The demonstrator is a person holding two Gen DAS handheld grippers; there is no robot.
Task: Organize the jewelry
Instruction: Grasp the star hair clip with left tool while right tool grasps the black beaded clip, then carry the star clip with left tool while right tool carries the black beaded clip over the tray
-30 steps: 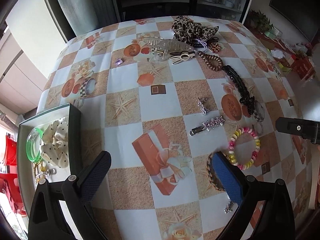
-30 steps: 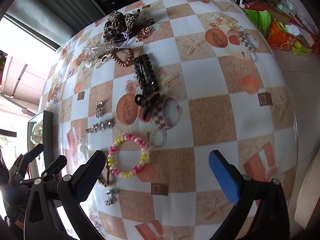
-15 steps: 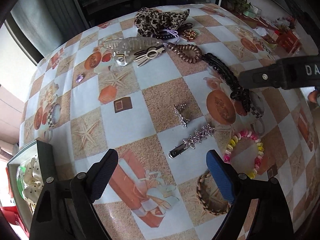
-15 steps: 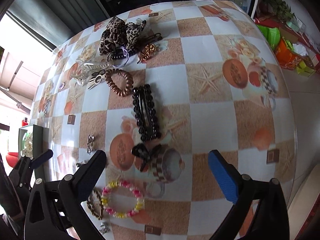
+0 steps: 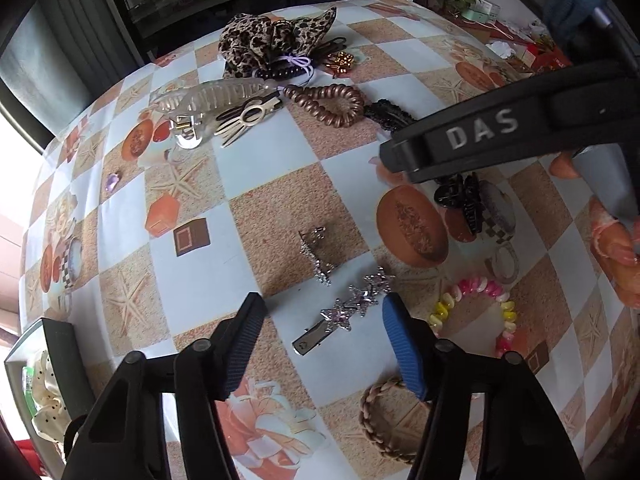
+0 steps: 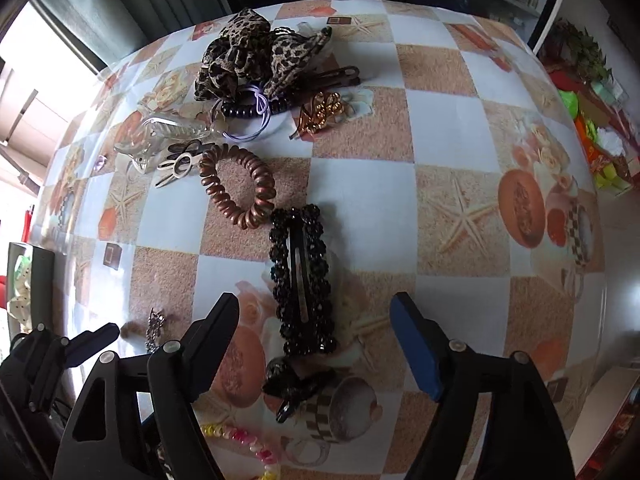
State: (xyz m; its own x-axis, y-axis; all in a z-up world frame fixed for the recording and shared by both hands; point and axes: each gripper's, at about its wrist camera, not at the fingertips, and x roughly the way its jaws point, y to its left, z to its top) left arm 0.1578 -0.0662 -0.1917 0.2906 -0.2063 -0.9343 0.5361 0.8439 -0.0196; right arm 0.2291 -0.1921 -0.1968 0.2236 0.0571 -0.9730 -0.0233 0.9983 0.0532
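Checkered starfish tablecloth (image 5: 256, 168) covers the table. Left gripper (image 5: 320, 316) hangs with jaws spread and empty, the star hair clip (image 5: 344, 314) lying between its fingers. Right gripper (image 6: 314, 316) is likewise spread wide and empty over the black beaded clip (image 6: 300, 276). Copper spiral hair tie (image 6: 238, 186) and leopard scrunchie (image 6: 248, 56) lie beyond; the storage box (image 5: 60, 344) sits far left.

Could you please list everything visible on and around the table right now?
leopard scrunchie: 1, brown-black, far edge
clear claw clip: 1, transparent, far left
coil hair tie: 1, bronze, centre
beaded snap clip: 1, black, between right gripper's fingers
star clip: 1, silver-pink, between left gripper's fingers
bead bracelet: 1, pink-yellow, near right
braided bracelet: 1, tan, near edge
box: 1, dark, left edge
left gripper: open
right gripper: open
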